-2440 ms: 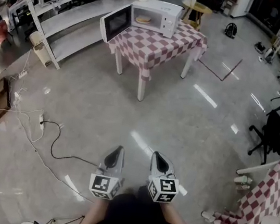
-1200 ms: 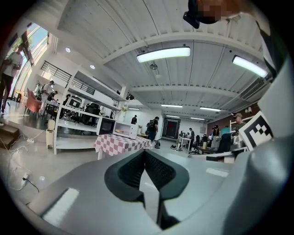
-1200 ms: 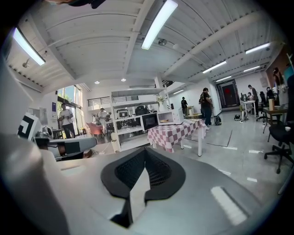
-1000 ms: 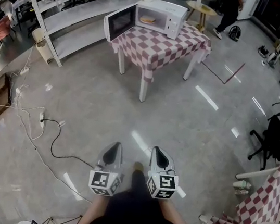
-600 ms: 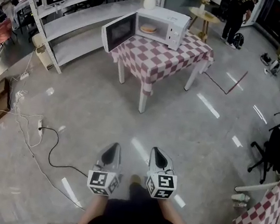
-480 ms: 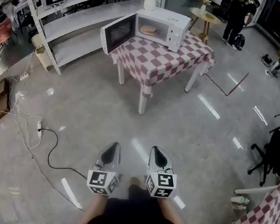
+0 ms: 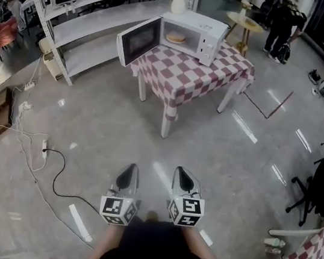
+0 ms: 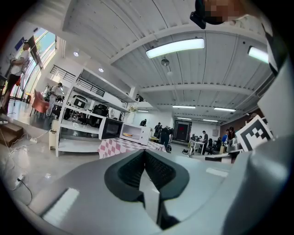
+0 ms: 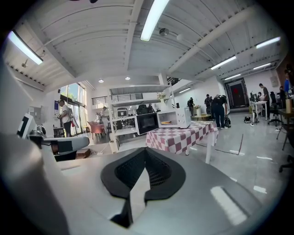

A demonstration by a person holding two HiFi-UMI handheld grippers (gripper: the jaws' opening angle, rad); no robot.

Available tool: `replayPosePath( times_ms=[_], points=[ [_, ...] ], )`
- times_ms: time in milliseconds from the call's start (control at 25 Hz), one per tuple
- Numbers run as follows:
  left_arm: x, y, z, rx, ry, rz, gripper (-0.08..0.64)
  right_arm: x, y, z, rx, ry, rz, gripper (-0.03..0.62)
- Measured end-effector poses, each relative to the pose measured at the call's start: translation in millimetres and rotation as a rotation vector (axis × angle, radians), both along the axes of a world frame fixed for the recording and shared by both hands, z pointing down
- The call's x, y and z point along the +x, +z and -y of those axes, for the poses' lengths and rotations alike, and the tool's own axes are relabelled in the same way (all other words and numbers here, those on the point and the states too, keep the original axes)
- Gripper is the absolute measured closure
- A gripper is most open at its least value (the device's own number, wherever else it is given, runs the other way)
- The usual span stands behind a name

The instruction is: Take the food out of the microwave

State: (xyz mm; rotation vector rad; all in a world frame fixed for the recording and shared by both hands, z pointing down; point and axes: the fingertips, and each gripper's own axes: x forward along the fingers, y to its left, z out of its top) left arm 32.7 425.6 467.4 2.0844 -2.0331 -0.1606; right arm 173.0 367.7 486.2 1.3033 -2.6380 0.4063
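The food (image 7: 176, 37) sits in the microwave (image 7: 192, 33) at top centre, far ahead. Closed and empty, the left gripper (image 7: 131, 172) and right gripper (image 7: 182, 178) look equally distant from it.

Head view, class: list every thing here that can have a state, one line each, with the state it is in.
microwave: door wide open.
food: inside the microwave, not yet taken out.
left gripper: jaws shut, empty.
right gripper: jaws shut, empty.

Glossy grey floor (image 7: 91, 114), white shelving (image 7: 97, 19)
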Motion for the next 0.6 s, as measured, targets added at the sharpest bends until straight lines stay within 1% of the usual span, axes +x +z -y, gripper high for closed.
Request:
replayPosePath(
  times_ms=[280,600],
  points=[
    [-6,6,16,-0.018,-0.022,-0.004,0.552,-6,4,17,-0.011,-0.015,0.004,0.591],
    [0,2,27,-0.028,-0.006,0.005,0.552,-1,4,26,-0.033,-0.005,0.008,0.591]
  ],
)
